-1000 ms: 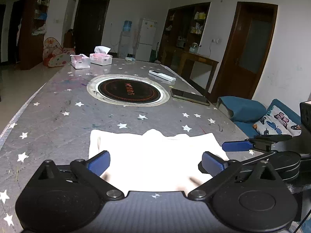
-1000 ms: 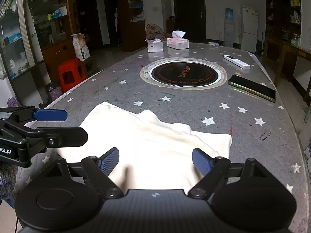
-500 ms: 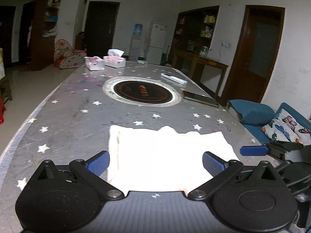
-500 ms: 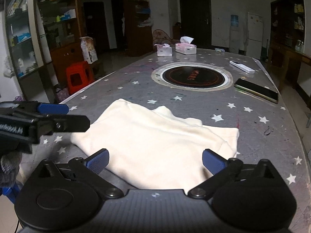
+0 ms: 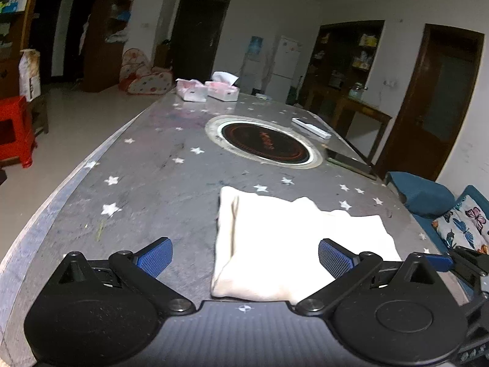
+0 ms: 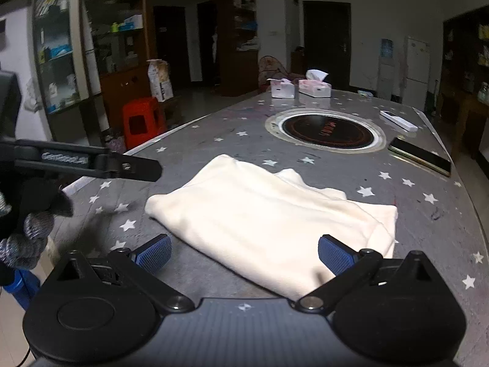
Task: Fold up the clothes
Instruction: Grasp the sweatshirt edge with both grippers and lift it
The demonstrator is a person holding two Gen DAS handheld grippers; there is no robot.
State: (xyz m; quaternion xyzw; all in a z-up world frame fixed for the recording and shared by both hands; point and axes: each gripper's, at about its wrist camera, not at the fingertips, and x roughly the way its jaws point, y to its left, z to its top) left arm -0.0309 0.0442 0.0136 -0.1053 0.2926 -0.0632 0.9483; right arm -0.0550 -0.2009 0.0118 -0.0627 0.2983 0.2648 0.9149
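Folded cream garment (image 6: 272, 217) flat on star-patterned table (image 5: 146, 189), left gripper (image 5: 244, 255) and right gripper (image 6: 244, 252) both spread wide — nothing held, pads clear of cloth.

Both grippers look the same: the left gripper (image 5: 243, 258) and right gripper (image 6: 243, 255) have matte black linkage arms, silver pivot screws, ribbed blue pads (image 6: 151, 253). Grey knit glove (image 6: 26, 238) at 9 o'clock.
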